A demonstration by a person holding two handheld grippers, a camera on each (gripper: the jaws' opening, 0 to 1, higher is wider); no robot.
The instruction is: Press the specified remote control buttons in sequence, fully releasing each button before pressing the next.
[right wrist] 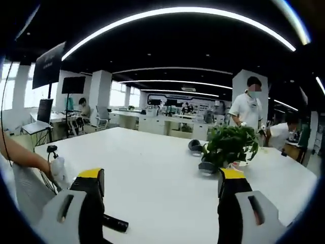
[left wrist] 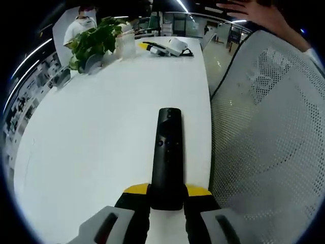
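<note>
A long black remote control (left wrist: 166, 155) points away over the white table (left wrist: 101, 142), its buttons facing up. My left gripper (left wrist: 166, 195) is shut on the remote's near end, with yellow-tipped jaws on either side. In the right gripper view my right gripper (right wrist: 162, 185) stands open above the same white table (right wrist: 152, 173), nothing between its widely spread jaws. A short black end of an object (right wrist: 116, 223) pokes out beside its left jaw.
A white mesh chair back (left wrist: 269, 137) stands close at the table's right edge, a hand (left wrist: 261, 15) resting on its top. A potted green plant (left wrist: 94, 40) (right wrist: 231, 145), a jar (left wrist: 125, 44) and a white-and-yellow device (left wrist: 167, 47) sit at the far end. People stand beyond.
</note>
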